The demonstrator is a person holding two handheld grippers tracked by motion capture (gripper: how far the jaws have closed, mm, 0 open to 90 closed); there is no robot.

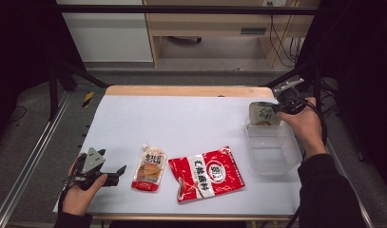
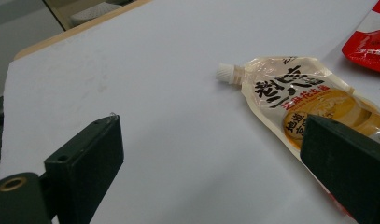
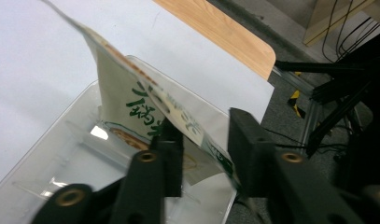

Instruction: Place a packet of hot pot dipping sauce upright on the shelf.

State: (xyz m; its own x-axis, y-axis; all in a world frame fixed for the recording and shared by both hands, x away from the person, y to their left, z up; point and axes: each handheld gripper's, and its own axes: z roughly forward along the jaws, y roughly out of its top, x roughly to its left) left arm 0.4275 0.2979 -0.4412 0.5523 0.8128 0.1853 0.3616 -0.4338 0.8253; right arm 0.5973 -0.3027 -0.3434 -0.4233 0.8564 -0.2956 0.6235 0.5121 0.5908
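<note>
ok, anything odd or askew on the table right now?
Nothing spilled or damaged. The white-and-green flat packet stands on edge, tilted over the clear plastic bin, between the right claw's parted jaws. The yellow spouted pouch and red sachet lie flat.

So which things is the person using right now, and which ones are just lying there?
In use:
- green and white pouch, between the jaws of the right tool, hanging over the box
- clear plastic box

Just lying on the table:
- yellow spouted pouch, near the open left tool, not touched
- red packet
</note>
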